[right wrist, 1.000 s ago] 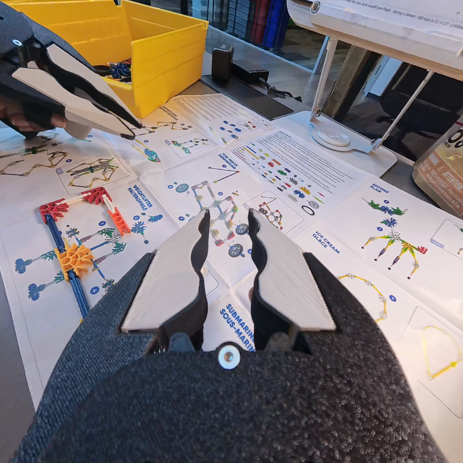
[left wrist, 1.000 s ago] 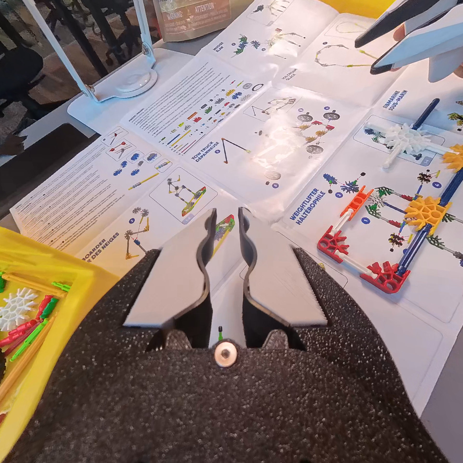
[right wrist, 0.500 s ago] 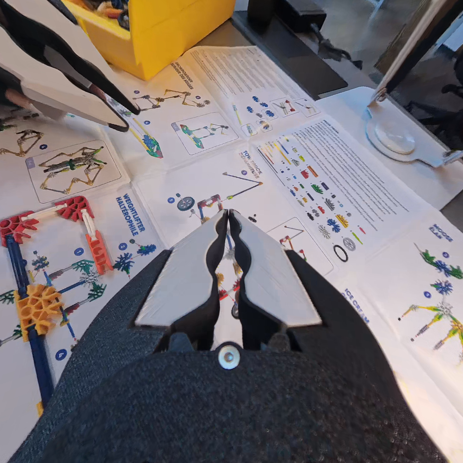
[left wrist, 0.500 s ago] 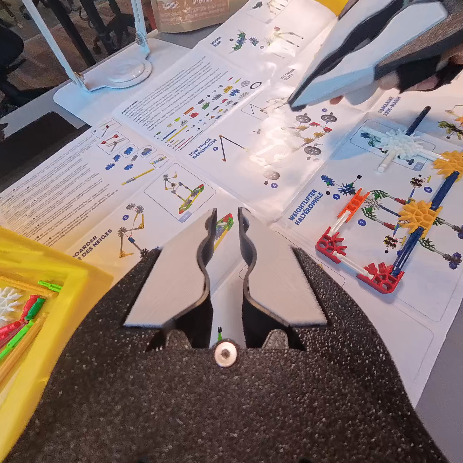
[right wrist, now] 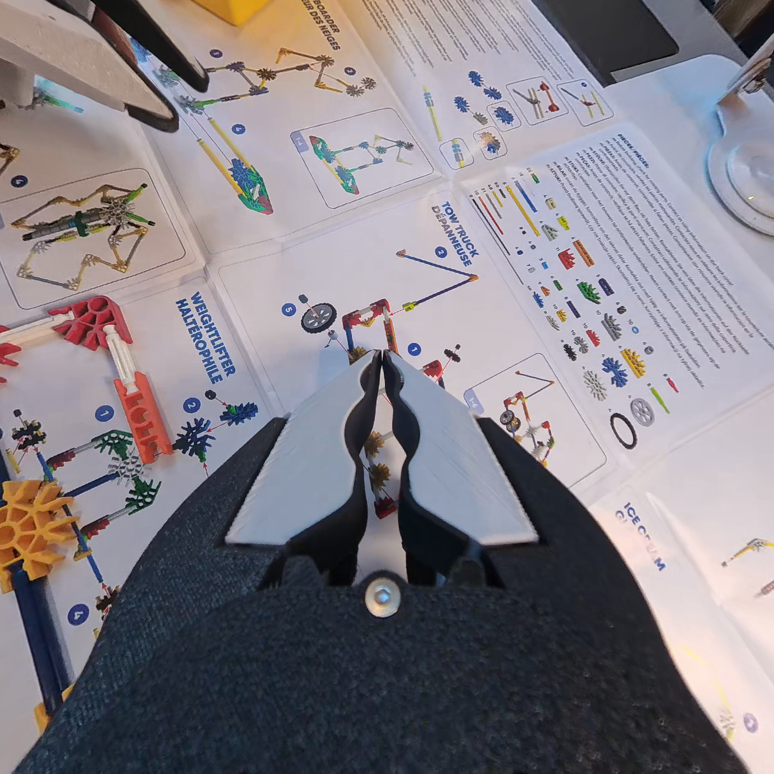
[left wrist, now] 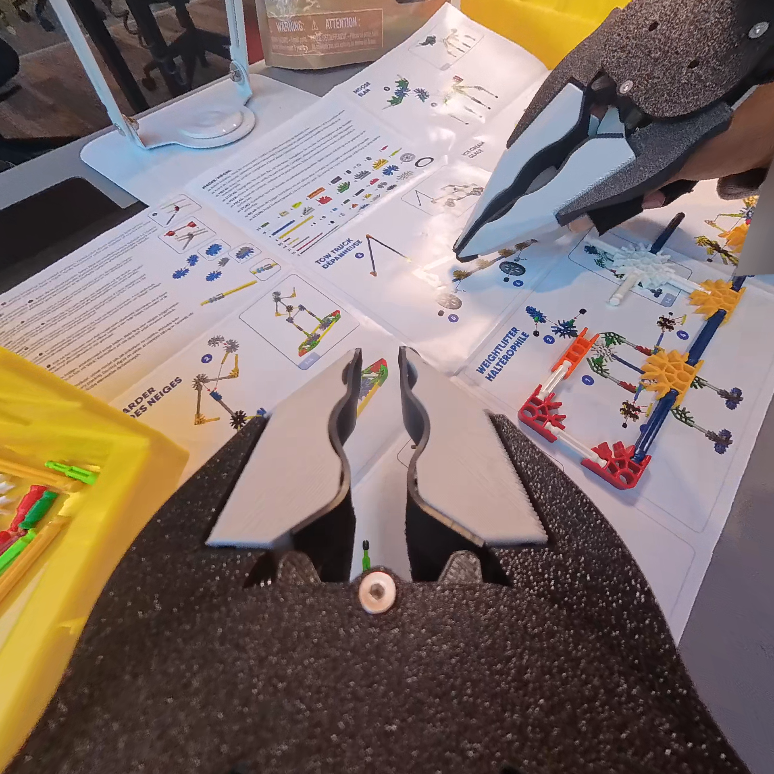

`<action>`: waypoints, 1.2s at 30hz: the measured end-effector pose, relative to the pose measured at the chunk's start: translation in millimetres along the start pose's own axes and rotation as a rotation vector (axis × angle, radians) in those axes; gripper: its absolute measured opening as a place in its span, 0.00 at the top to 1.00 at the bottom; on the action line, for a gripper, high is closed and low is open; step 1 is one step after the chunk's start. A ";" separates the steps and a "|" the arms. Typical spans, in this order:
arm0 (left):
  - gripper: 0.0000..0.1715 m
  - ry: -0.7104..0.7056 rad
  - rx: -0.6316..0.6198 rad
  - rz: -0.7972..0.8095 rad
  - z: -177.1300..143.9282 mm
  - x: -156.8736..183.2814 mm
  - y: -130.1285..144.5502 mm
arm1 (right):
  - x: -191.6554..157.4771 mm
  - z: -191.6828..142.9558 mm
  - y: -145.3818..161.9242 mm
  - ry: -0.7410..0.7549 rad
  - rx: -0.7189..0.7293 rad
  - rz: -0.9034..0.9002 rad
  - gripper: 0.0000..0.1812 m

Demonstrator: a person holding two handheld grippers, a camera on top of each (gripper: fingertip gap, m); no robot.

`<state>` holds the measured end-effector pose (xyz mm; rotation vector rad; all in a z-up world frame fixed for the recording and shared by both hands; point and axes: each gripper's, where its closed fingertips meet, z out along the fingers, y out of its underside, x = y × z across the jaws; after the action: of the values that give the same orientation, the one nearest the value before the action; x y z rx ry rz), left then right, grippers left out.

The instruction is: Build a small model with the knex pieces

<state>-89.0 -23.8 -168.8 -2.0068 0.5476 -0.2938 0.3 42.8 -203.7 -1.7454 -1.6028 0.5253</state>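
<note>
Here the right gripper points down at the middle of a large printed instruction sheet that covers the table, its fingertips pinched together with nothing visible between them; the tips sit just over a printed drawing of a small wheeled model, and whether they touch the paper cannot be told. The left gripper hangs over the near part of the same sheet with a narrow gap between its fingers, empty.

A part-built toy frame lies flat on the sheet to the left gripper's right — red corner connectors, white rods, an orange connector, a dark blue rod running through a yellow snowflake-shaped hub. Beyond it rests a white snowflake connector on a white rod, just beside a second yellow hub.

A yellow bin stands at the left gripper's left, holding green, red and yellow rods. At the far edge of the table sit a white lamp base with slanted white arms and a brown packet; another yellow bin shows behind the right gripper's body.
</note>
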 end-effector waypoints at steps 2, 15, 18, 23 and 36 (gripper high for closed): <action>0.91 0.004 0.008 -0.015 -1.0 -1.0 -0.8 | -0.2 0.4 0.1 0.001 0.002 0.000 1.00; 0.90 0.013 0.002 -0.090 -2.4 -7.2 2.1 | 1.2 -0.2 -1.8 -0.018 0.034 0.060 1.00; 0.90 0.009 -0.001 -0.101 -2.5 -8.6 2.9 | 1.8 0.1 -1.7 -0.017 0.030 0.070 1.00; 0.88 -0.003 -0.008 -0.090 -2.0 -8.9 3.8 | 3.3 0.0 -1.6 -0.030 0.026 0.116 1.00; 0.86 0.000 -0.009 -0.102 -2.5 -9.9 4.4 | -8.5 -24.0 4.6 -0.202 0.016 0.436 1.00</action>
<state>-99.7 -22.7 -171.2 -2.0473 0.4475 -0.3539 19.1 29.3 -192.2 -2.0939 -1.3387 0.9443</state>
